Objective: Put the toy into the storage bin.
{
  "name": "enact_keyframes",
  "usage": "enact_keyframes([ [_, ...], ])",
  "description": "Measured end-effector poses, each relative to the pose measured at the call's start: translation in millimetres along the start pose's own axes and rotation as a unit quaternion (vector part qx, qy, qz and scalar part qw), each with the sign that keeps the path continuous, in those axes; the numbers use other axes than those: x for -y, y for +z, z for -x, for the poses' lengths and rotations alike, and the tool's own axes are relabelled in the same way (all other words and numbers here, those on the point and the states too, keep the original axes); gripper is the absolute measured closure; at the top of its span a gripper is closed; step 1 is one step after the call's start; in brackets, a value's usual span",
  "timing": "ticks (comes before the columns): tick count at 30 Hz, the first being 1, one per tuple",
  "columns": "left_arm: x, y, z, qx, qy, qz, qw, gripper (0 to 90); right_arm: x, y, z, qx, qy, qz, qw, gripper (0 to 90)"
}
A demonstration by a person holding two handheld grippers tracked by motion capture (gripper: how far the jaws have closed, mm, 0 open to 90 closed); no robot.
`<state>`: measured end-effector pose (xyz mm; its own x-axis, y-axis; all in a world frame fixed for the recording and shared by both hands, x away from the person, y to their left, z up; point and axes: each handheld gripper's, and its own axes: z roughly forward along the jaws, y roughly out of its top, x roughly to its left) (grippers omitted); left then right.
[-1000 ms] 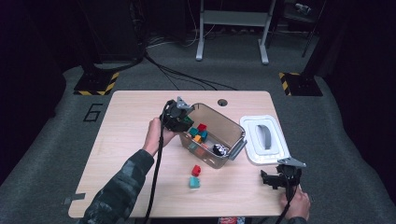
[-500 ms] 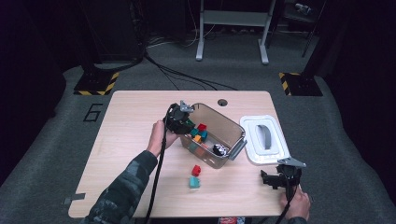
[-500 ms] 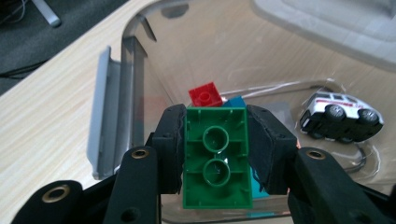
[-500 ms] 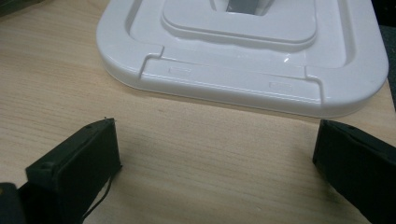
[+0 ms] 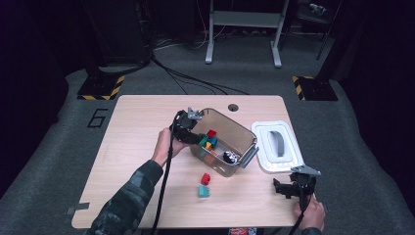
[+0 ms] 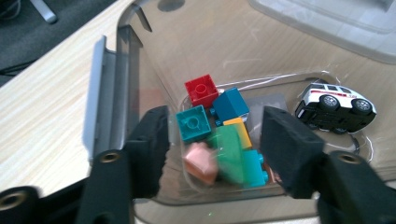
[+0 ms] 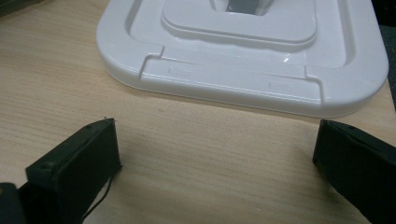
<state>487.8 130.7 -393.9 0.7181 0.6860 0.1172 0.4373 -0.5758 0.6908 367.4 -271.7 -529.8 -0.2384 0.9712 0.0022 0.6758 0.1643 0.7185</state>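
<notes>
Two bricks lie on the table nearer the left gripper, whose empty jaws have just opened over the bin.

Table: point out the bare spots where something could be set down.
Free: the table left of the clear bin, and its far edge. Crowded: around two loose blocks in front, and by the white lid.

Pale wooden surface with a round hole near its far edge, white lid with grey handle lying near the right edge, white toy car, black-and-yellow striped floor bases beyond the far corners, grey metal stand behind.
</notes>
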Motion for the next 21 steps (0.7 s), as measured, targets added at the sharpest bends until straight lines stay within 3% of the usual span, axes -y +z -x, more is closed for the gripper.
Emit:
enact_keyframes([
  [9,4.7,-31.2,5.9,-0.007,0.005,0.025,0.9996,19.8,0.0,0.0,0.1,0.0,0.0,0.0,1.0,0.0],
  [21,27.8,-53.6,24.4,-0.005,0.012,0.039,0.9992,13.1,0.0,0.0,-0.1,0.0,0.0,0.0,1.0,0.0],
])
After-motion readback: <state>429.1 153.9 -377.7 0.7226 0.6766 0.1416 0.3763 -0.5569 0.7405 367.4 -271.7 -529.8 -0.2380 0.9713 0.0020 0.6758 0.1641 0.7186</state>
